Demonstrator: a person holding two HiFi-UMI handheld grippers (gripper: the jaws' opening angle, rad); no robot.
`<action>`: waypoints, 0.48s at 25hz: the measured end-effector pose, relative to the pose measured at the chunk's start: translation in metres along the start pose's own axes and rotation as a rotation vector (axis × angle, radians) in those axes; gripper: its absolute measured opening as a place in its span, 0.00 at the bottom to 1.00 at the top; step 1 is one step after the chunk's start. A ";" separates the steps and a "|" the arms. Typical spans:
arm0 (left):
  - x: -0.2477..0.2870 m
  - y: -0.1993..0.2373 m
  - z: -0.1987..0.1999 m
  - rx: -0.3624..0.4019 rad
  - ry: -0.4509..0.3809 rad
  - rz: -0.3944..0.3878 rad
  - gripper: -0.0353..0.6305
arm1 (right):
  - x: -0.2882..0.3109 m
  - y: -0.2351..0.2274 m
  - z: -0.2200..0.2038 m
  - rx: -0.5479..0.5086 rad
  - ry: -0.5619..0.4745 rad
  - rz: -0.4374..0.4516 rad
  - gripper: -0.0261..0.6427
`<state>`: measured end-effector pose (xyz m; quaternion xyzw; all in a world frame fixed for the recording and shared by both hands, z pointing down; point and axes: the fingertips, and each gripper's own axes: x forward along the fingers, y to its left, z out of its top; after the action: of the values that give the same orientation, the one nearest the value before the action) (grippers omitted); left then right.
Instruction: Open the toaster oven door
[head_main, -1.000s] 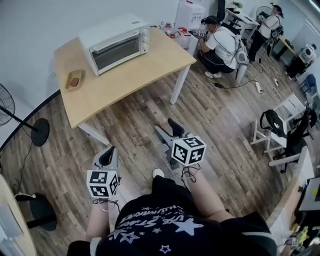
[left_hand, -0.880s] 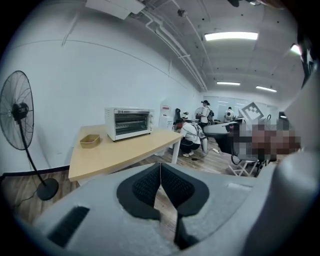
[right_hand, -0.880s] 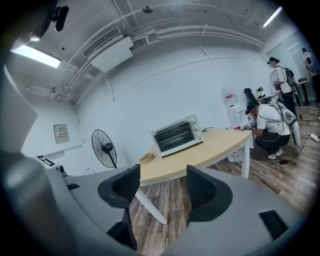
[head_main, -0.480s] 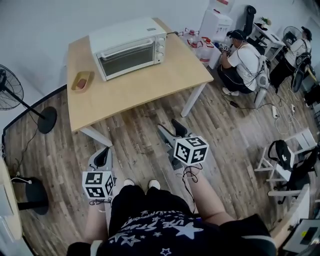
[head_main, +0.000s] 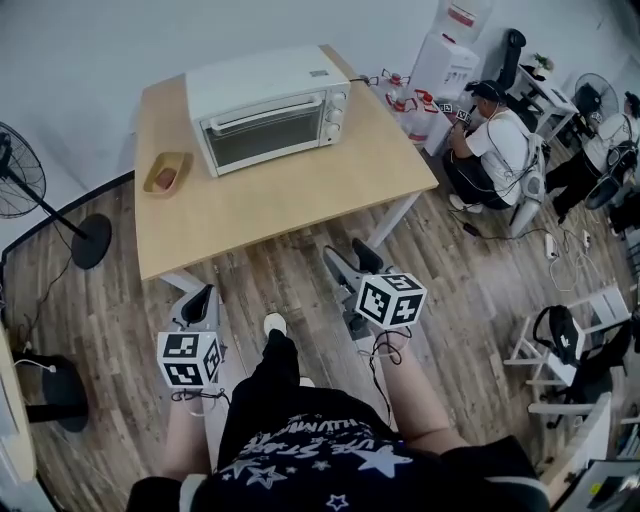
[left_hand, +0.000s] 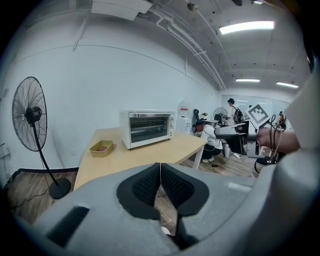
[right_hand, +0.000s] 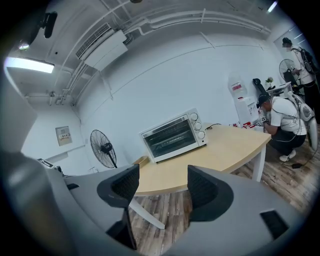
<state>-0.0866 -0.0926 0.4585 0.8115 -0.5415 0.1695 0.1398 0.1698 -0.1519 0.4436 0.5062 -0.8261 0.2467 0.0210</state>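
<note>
At the far side of the wooden table (head_main: 300, 200), close to the wall, the toaster oven (head_main: 268, 85) stood with its glass door (head_main: 272, 137) shut and turned toward me. Its handle (head_main: 266, 112) lay as a long bar along the door's upper edge, its axis running left to right across the oven front. A small dish (head_main: 166, 174) sat on the table just to the oven's left. I held both grippers low over the floor, short of the table's near edge and well apart from the oven, which lay ahead of the fingers and above them. The left gripper (head_main: 198, 298) had its pads pressed together with nothing between them. The right gripper (head_main: 350, 262) had its jaws spread wide and empty, and in the right gripper view the oven front appeared above the gap between them. I judged the right gripper the nearer of the two and the better placed, since it was already spread to take the bar. I judged the approach barely begun: the coming move called for carrying the jaws forward over the table and setting them across the handle's long axis.
</note>
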 end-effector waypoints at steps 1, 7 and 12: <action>0.010 0.005 0.005 -0.001 -0.001 -0.003 0.09 | 0.007 -0.005 0.005 0.002 0.003 -0.007 0.47; 0.077 0.047 0.051 -0.015 -0.032 0.003 0.09 | 0.067 -0.031 0.048 -0.011 0.009 -0.039 0.47; 0.123 0.083 0.092 -0.012 -0.057 0.010 0.09 | 0.123 -0.041 0.083 -0.017 0.008 -0.034 0.46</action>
<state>-0.1082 -0.2640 0.4315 0.8124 -0.5504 0.1437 0.1281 0.1623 -0.3037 0.4216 0.5189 -0.8194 0.2413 0.0329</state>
